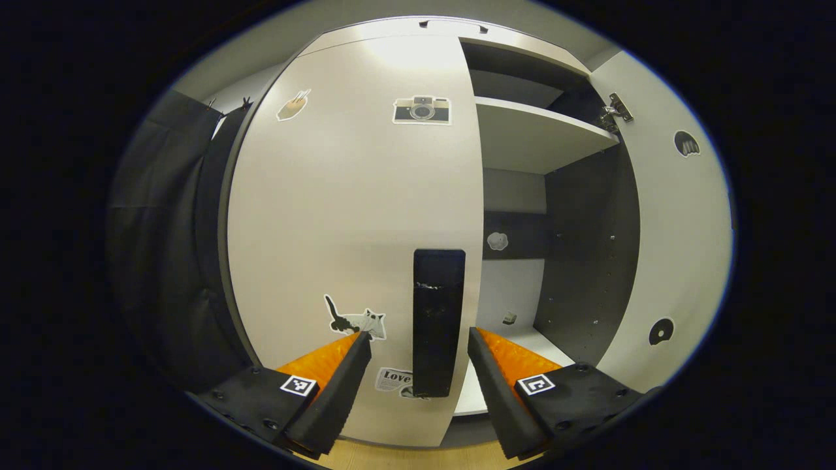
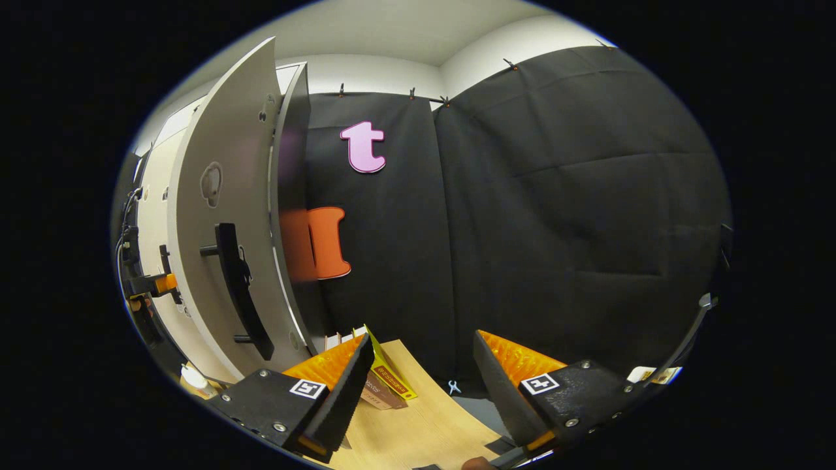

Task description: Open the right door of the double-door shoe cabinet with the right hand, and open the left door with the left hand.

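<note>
Pale cabinet panels and dark shelving make up the left gripper view, where the left door (image 1: 353, 215) of the shoe cabinet sits closed, dotted with stickers of a camera, a cat and a scrap of newsprint. Its black handle (image 1: 439, 320) runs upright along the door's inner edge, and the left gripper (image 1: 418, 343) hangs directly in front of it, tongs spread wide with one finger on either side of the bar and neither touching it. That straddling pose suggests a grip is being lined up so the door can be pulled outward. Beyond the handle, the right door (image 1: 673, 222) is swung fully open, exposing a shelf (image 1: 535, 134), a hinge and the dim interior.

Black cloth walls and a strip of wooden floor (image 2: 418, 424) dominate the right gripper view. The right door (image 2: 222, 228) is seen edge-on at the left, open, its own black handle (image 2: 238, 287) jutting clear. The right gripper (image 2: 421, 362) points away from it toward the booth corner, tongs wide and holding nothing, apparently done with its half of the job. Some boxes (image 2: 385, 382) lie on the floor just beyond its fingers.
</note>
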Motion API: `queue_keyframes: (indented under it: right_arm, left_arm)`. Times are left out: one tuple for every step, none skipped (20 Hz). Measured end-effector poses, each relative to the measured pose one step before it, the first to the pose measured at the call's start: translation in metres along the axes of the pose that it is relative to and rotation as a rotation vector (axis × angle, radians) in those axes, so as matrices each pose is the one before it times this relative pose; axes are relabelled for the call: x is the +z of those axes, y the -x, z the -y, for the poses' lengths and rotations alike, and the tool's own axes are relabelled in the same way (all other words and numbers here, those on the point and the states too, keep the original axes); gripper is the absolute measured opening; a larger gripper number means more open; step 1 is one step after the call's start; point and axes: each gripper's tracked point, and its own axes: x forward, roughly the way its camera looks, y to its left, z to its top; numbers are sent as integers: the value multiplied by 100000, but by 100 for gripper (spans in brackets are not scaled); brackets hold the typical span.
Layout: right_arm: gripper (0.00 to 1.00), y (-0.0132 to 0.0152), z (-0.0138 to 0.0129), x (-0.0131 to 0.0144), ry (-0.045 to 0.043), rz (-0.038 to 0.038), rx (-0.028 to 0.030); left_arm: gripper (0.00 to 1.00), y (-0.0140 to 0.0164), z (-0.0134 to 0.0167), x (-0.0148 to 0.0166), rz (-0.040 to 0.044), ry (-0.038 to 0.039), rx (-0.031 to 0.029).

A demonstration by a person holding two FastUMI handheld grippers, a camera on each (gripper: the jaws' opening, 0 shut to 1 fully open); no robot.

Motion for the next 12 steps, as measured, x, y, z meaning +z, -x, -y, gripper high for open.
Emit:
queue_keyframes:
  right_arm:
    - [93,4,-176,51,-187,-61,220]
    - [93,37,-63,-80,-60,-39,95]
    - [93,-8,3,-6,224,19,-267]
    - [93,26,26,-79,273,-59,-302]
    - [93,-20,-97,40,124,-125,-152]
    - [93,91,-51,10,-18,-75,-105]
    - [93,141,-49,49,58,137,-76]
    - [93,203,-84,63,227,146,-289]
    - [93,71,-66,47,312,199,-342]
    - [93,190,-103,111,211,347,-153]
    - [93,199,-18,126,-46,392,-5]
    - [93,305,-165,171,-239,400,18]
  left_arm:
    - [95,-50,123,99,253,-141,-166]
    - [84,-181,66,-50,55,-475,-105]
    - [80,-146,51,-55,-242,-659,-206]
    - [72,-79,307,-126,-914,-929,-1486]
    - [70,259,144,176,116,-440,-166]
    - [59,-617,421,-116,235,765,-1313]
    - [54,66,164,-98,-247,215,-149]
    - [40,-435,-157,-89,-181,-604,747]
    - [41,394,51,74,-534,-1032,177]
    - [41,-9,-27,-70,-270,-132,221]
    - [41,-32,11,77,563,1042,171]
    - [37,23,-100,-54,240,1175,189]
